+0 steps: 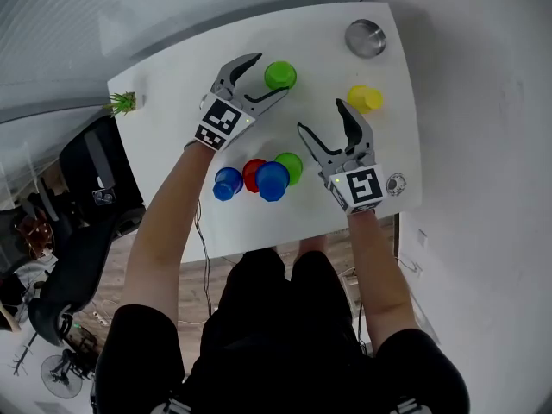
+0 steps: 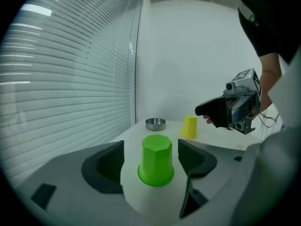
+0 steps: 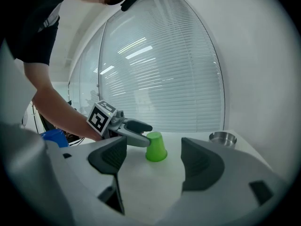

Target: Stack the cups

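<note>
My left gripper (image 1: 270, 74) has its fingers apart around the upturned green cup (image 2: 155, 161), with a gap on each side, so nothing is clamped yet. The cup looks like light, thin plastic, smooth and tapered, apt to slip or buckle, so I'd pinch it gently low on its wall. My right gripper (image 1: 322, 116) is spread wide too and is empty, with the yellow cup (image 1: 365, 98) just beyond its outer finger. A steel bowl (image 1: 366, 38) sits well past both. The other cups (image 1: 272, 180) cluster behind my fingers, and nothing blocks the way.
</note>
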### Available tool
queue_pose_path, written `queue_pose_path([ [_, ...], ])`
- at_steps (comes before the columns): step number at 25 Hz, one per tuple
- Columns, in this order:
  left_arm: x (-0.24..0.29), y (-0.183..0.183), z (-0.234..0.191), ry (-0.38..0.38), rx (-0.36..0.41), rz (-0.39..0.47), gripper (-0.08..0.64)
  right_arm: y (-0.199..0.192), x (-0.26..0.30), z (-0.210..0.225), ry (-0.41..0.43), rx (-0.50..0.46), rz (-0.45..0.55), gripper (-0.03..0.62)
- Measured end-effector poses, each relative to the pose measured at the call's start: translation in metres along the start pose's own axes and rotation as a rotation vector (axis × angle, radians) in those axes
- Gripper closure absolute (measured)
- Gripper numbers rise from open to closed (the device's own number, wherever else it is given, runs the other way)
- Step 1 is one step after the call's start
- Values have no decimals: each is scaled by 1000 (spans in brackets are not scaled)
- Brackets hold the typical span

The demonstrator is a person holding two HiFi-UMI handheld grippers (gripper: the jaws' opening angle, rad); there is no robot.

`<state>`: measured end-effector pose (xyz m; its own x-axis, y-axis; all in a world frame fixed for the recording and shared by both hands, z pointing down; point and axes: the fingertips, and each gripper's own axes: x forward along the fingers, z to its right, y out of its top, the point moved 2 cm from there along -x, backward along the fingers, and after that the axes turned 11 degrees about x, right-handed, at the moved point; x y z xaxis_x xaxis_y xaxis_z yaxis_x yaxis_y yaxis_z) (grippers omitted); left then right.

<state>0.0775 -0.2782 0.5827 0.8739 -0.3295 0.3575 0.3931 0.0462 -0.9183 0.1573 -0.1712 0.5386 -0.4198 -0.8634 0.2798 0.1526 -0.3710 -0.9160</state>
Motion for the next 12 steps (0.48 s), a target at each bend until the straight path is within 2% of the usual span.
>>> queue_pose_path([
  [4,14,-7,2,-42,37,-25,208,-2,-3,5,-2,6,-1,236],
  [8,14,-6,3,-49,34,-18,328,-3,-9,7,-8,5,-4,236],
  [12,5,3,5,-27,28,-6,328,2,-17,5,-7,-4,2,236],
])
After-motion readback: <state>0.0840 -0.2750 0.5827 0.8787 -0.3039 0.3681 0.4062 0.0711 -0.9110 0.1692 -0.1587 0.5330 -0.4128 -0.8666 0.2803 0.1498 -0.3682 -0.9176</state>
